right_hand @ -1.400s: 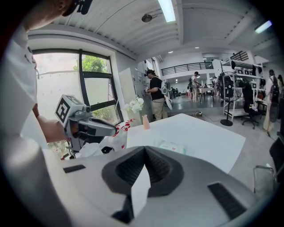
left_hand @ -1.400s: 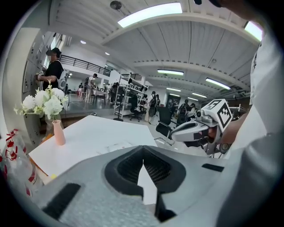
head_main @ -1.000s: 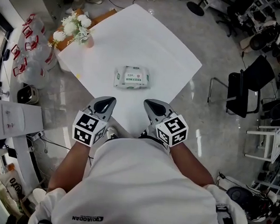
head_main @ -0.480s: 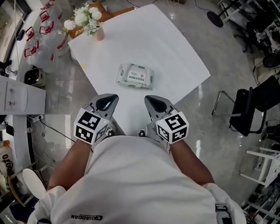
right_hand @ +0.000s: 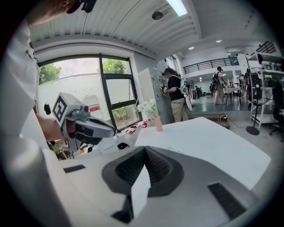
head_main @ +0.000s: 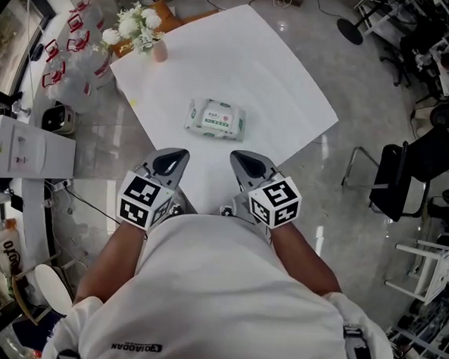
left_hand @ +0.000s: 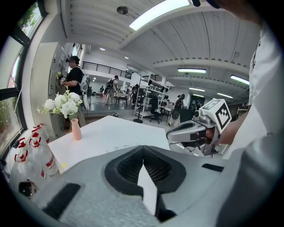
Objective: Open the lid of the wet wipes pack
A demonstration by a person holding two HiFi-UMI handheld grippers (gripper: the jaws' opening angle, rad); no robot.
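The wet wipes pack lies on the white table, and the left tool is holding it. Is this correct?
No. The wet wipes pack lies on the white table, but the left tool does not hold it: the head view shows it at the near table edge, clear of the pack.

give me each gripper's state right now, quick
Left gripper: shut, holding nothing.
Right gripper: shut, holding nothing.
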